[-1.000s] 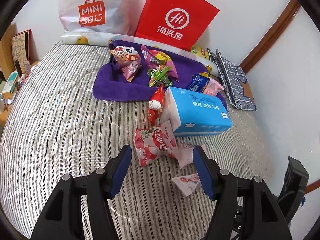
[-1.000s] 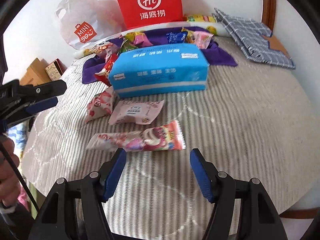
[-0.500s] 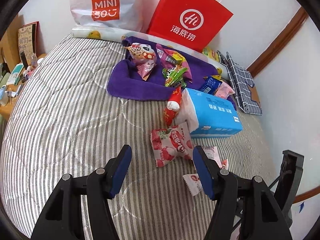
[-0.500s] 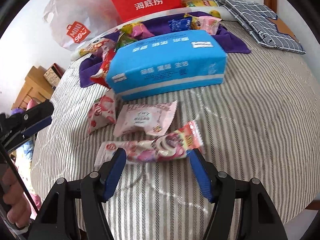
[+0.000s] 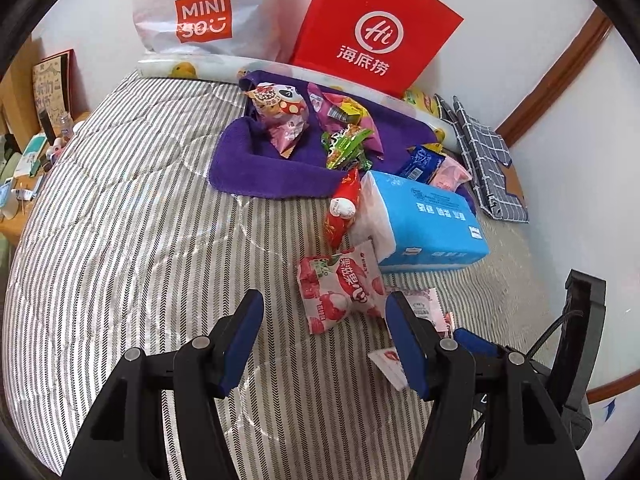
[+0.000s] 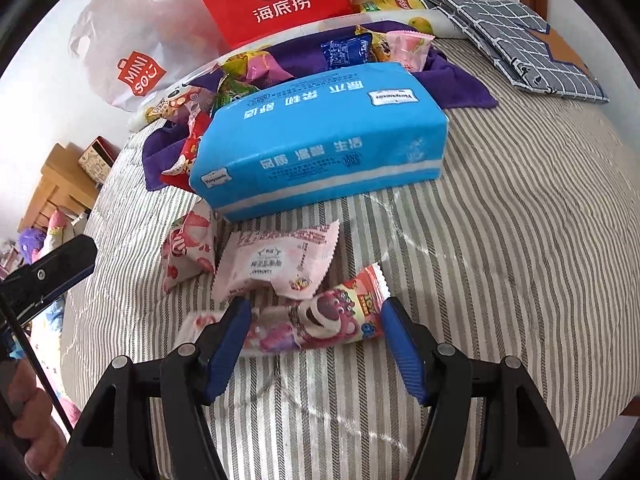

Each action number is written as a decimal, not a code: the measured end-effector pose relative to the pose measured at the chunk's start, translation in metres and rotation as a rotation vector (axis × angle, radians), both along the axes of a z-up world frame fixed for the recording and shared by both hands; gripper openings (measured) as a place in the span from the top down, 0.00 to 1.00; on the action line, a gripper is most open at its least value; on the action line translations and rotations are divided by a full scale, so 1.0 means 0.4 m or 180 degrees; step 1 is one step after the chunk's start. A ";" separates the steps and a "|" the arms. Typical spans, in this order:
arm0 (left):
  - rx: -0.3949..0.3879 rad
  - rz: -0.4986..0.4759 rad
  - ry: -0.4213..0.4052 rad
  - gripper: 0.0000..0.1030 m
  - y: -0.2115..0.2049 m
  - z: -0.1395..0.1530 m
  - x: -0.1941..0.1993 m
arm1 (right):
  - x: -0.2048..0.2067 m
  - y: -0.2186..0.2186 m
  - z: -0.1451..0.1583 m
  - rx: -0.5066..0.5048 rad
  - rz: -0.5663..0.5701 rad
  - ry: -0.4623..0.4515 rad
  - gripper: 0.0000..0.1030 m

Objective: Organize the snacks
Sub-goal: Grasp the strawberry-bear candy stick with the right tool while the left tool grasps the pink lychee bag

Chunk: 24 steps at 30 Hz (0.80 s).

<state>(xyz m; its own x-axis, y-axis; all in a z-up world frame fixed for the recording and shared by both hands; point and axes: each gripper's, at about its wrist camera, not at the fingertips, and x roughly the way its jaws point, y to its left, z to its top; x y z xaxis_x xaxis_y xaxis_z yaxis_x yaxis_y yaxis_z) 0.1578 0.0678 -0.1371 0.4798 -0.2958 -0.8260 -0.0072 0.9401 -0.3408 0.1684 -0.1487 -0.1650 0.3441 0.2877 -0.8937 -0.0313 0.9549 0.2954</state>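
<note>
Snack packets lie on a striped bed. My right gripper (image 6: 316, 314) is open and hangs low over a long pink bear-print packet (image 6: 320, 320), which lies crosswise between its blue fingers and reaches past both. A pale pink packet (image 6: 276, 264) lies just beyond it. My left gripper (image 5: 324, 312) is open and holds nothing. A red-and-white lychee packet (image 5: 340, 288) lies just ahead of its fingertips. More snacks sit on a purple towel (image 5: 256, 168) further back.
A blue tissue pack (image 6: 320, 136) lies behind the loose packets. A red paper bag (image 5: 372, 32) and a white shopping bag (image 5: 200, 20) lean on the wall. A folded checked cloth (image 6: 516, 40) lies at the right. A wooden bedside shelf (image 6: 56, 184) stands left of the bed.
My right gripper has come forward and down, so the long pink packet now lies between its fingers. The left gripper's view has shifted only slightly.
</note>
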 end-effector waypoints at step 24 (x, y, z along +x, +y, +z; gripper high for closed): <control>0.0106 -0.0088 0.0174 0.39 -0.067 -0.046 0.028 | -0.018 -0.155 -0.009 -0.0396 -0.0017 -0.0096 0.52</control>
